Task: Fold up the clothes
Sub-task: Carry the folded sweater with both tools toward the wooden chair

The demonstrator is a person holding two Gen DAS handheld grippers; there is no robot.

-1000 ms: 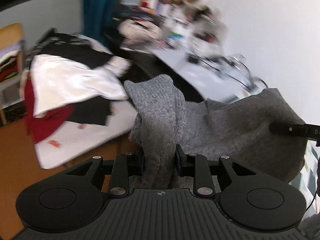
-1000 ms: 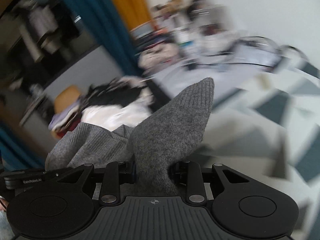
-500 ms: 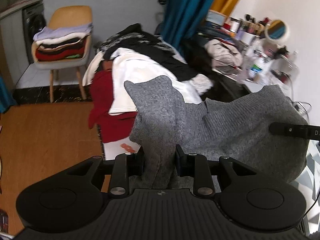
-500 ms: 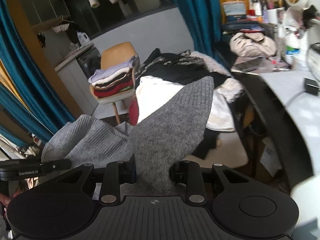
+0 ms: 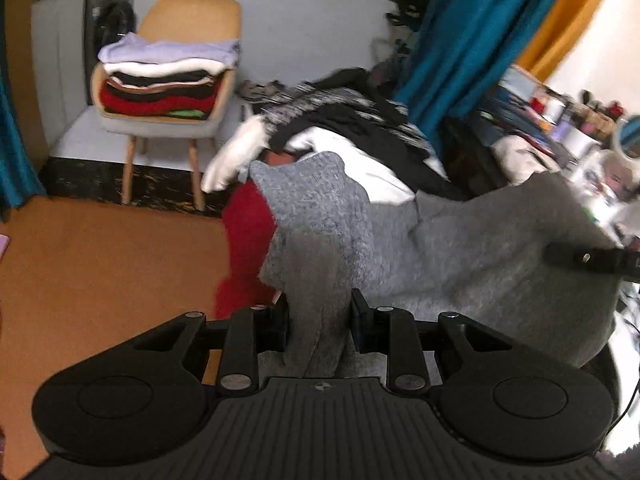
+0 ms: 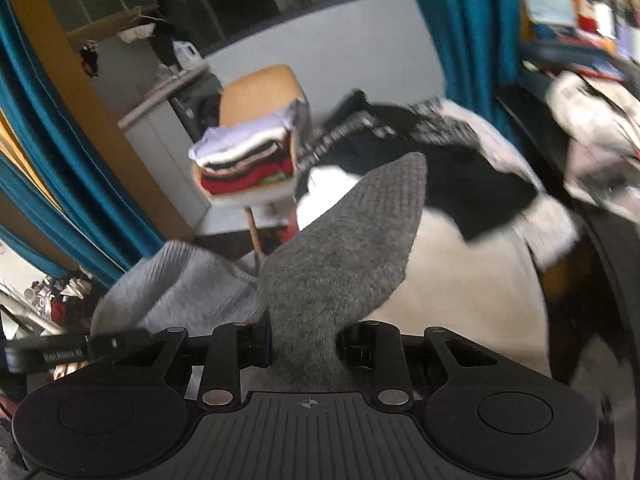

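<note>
Gripping the grey sweater w/ both tools: left gripper fingers pinched on a bunched fold, right gripper clamped on another corner that sticks up past its tips. Sweater hangs stretched btwn them, in front of a heap of black, white & red clothes, prob. on a bed. Chair behind carries a folded stack.

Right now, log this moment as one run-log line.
left gripper: shut on grey sweater | right gripper: shut on grey sweater | sweater: held aloft between both | folded stack: on chair
</note>
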